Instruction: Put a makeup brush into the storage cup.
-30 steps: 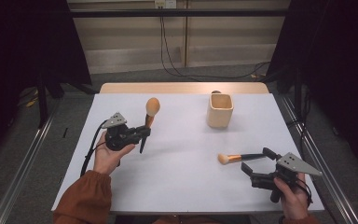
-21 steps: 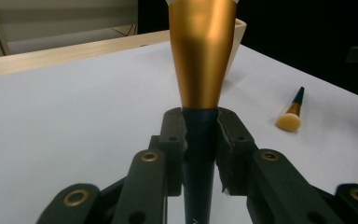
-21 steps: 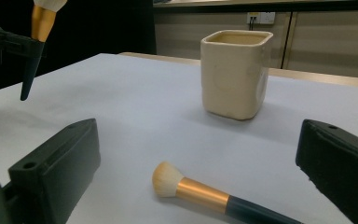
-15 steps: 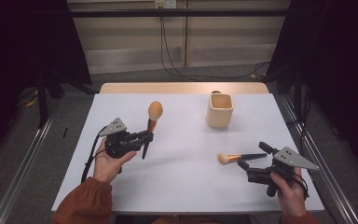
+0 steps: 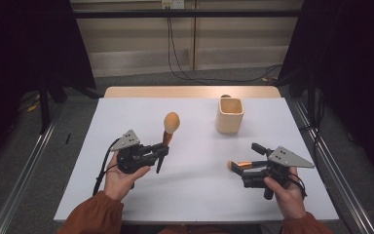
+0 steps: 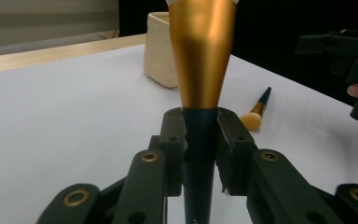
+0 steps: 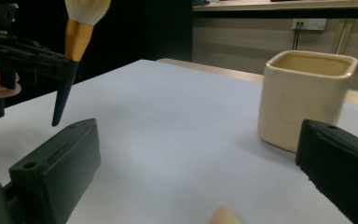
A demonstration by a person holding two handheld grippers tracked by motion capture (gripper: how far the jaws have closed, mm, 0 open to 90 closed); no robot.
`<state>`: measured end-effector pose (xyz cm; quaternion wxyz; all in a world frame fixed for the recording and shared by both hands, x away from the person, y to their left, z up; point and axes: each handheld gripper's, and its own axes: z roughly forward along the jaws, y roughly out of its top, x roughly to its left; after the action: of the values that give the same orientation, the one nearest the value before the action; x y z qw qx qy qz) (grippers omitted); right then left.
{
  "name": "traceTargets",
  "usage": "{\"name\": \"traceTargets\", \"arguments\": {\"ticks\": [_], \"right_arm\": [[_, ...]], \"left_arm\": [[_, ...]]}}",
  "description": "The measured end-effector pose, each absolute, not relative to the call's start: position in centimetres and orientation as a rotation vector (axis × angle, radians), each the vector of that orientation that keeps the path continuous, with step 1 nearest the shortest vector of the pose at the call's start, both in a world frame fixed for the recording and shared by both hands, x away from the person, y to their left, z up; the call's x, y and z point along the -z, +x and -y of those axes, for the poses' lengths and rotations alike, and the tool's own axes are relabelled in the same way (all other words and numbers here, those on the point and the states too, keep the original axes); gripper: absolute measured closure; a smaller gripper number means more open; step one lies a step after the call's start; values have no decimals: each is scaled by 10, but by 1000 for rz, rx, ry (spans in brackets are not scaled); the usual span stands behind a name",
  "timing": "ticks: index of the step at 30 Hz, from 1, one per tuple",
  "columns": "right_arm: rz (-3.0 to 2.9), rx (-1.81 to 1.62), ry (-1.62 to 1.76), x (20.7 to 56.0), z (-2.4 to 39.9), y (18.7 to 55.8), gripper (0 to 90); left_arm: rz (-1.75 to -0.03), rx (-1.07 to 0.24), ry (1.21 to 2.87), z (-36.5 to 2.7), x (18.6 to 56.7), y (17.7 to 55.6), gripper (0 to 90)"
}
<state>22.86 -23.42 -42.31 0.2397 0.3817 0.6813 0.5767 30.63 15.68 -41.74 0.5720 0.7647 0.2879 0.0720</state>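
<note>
The big brush [image 5: 169,127] was gripped by its dark handle in the closed left gripper [image 5: 161,150], bristles up and clear of the table [image 5: 199,195], seemingly bound for the cup [image 5: 230,115], while the right gripper [image 5: 247,165] was spread wide over the small brush [image 5: 239,164].

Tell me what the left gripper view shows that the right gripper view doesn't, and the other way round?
Left gripper view alone: the left tongs shut on the big brush's dark handle, its gold ferrule rising above, and the small brush lying whole on the table, plus part of the right tongs at the edge.

Right gripper view alone: the right tongs standing open, and the big brush's pale bristle head with a wall socket behind.

Both share the cream cup and the white table.
</note>
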Motion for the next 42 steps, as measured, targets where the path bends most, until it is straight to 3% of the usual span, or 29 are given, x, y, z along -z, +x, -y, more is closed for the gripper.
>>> {"name": "traceTargets", "arguments": {"ticks": [21, 42], "right_arm": [[-1923, -1724, 911, 401, 185, 253, 0], [-1922, -1782, 905, 379, 170, 276, 0]], "left_arm": [[-608, -141, 1761, -125, 410, 294, 744], [-563, -135, 1747, -98, 412, 295, 744]]}}
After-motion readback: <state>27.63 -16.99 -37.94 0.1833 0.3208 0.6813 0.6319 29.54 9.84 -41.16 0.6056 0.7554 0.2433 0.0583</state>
